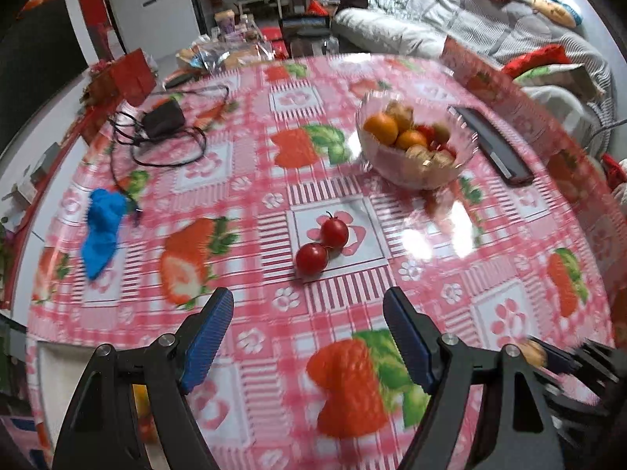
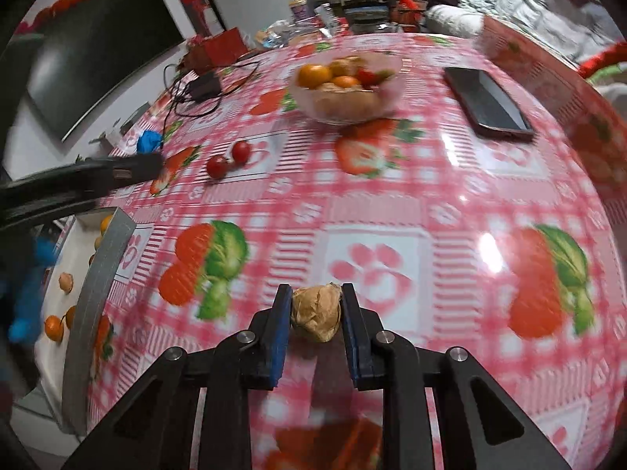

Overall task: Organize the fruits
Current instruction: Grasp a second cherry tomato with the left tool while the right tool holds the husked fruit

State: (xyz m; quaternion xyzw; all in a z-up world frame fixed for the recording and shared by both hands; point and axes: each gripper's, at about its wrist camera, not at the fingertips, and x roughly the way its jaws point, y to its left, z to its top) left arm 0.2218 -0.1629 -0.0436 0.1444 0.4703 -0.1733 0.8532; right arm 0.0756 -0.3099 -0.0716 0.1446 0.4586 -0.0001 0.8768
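A glass bowl (image 1: 415,172) (image 2: 386,98) holds oranges, walnuts and other small fruits on the pink strawberry-print tablecloth. Two cherry tomatoes (image 1: 322,246) (image 2: 229,159) lie joined on the cloth, just ahead of my left gripper (image 1: 309,309), which is open and empty. My right gripper (image 2: 316,297) is shut on a walnut (image 2: 316,312) and holds it above the cloth; it also shows at the right edge of the left wrist view (image 1: 548,356). A white tray (image 2: 100,258) at the table's left edge holds several small oranges and a walnut.
A black phone (image 1: 491,143) (image 2: 486,102) lies right of the bowl. A black charger with tangled cable (image 1: 162,119) and a blue cloth (image 1: 102,231) lie on the left. A red box (image 1: 131,76) stands at the far edge. A sofa with cushions is behind.
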